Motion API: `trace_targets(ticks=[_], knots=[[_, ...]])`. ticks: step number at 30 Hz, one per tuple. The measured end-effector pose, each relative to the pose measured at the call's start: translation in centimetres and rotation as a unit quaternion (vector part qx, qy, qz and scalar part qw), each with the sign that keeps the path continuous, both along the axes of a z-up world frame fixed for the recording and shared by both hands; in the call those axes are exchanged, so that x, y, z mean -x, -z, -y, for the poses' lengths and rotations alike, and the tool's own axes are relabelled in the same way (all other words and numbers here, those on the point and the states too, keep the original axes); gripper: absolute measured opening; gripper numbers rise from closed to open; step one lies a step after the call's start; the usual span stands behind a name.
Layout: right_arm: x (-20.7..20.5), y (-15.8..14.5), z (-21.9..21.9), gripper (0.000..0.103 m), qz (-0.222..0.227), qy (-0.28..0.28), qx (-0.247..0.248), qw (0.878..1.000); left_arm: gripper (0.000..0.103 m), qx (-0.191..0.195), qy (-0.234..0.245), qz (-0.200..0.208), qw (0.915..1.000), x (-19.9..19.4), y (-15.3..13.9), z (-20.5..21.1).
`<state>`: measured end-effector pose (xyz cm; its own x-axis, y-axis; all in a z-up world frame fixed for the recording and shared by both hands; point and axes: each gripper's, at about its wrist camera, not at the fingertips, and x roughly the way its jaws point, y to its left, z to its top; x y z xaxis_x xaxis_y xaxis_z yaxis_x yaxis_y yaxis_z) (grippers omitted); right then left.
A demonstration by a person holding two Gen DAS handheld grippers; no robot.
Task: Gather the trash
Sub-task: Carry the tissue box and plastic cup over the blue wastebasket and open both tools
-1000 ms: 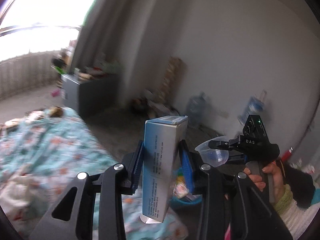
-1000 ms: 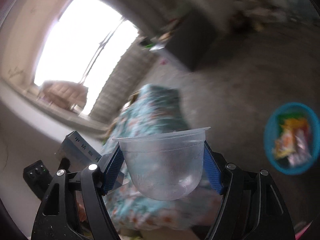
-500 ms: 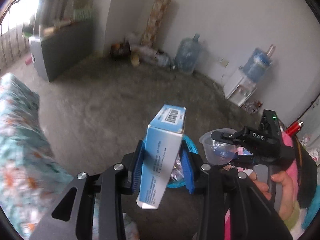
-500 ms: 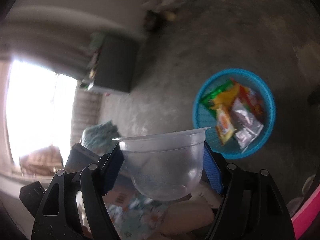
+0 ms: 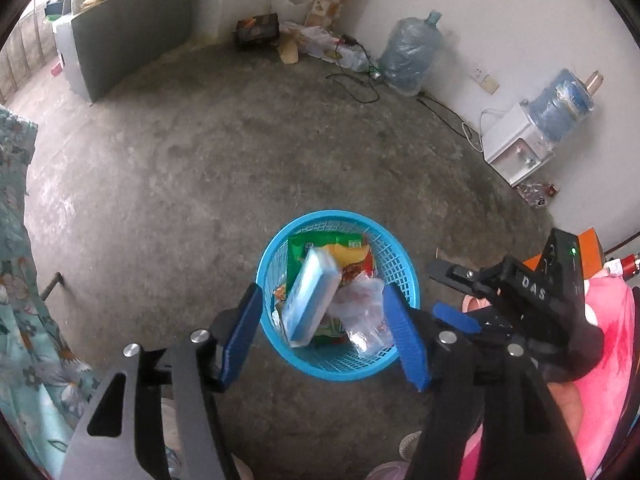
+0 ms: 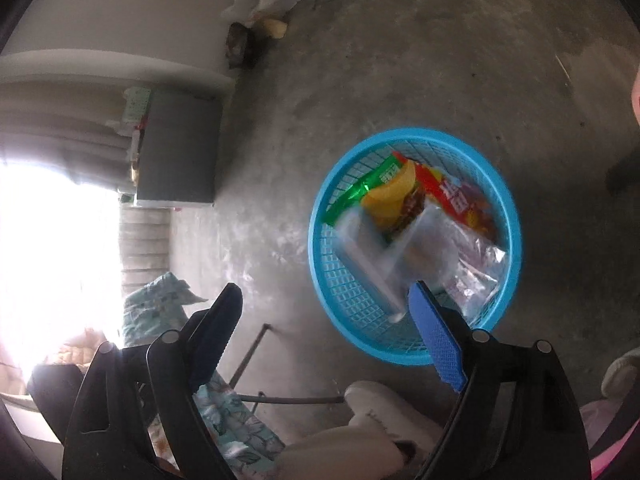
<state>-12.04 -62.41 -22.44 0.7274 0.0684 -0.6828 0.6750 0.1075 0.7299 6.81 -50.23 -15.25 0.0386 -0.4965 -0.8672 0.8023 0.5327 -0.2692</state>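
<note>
A round blue mesh basket (image 5: 338, 364) is seen on the bare concrete floor (image 5: 200, 168), just beyond the left gripper (image 5: 322, 334). Inside it a pale blue box (image 5: 310, 302) lies tilted on top of green, yellow and red snack wrappers (image 5: 344, 254), with crumpled clear plastic (image 5: 362, 308) at its 3 o'clock. In the right wrist view the same basket (image 6: 404, 350) sits at 2 o'clock from the right gripper (image 6: 328, 334), and a clear cup (image 6: 380, 256) is smeared by motion within it; whether it is at rest cannot be told.

The fingers of both grippers have just been opening; both pairs are spread, with nothing pinched between them.

Around the basket, two water bottles (image 5: 408, 56) and a white dispenser (image 5: 516, 148) are set along the wall at 1 to 2 o'clock, a grey cabinet (image 5: 124, 44) at 11 o'clock, and floral bedding (image 5: 24, 280) at 9 o'clock. Nothing is seen blocking the basket's open top.
</note>
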Motion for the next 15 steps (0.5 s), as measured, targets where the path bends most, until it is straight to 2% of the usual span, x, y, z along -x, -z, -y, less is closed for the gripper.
trace_targets(ticks=[9, 15], knots=[[-1.3, -3.0, -1.1, 0.082, 0.004, -0.037, 0.054, 0.998, 0.069, 0.021, -0.002, 0.034, 0.9992, 0.4, -4.6, -3.0], [-3.1, -6.0, -3.1, 0.084, 0.021, -0.070, 0.097, 0.993, 0.080, 0.059, -0.001, 0.075, 0.9955, 1.6, -10.8, -8.7]])
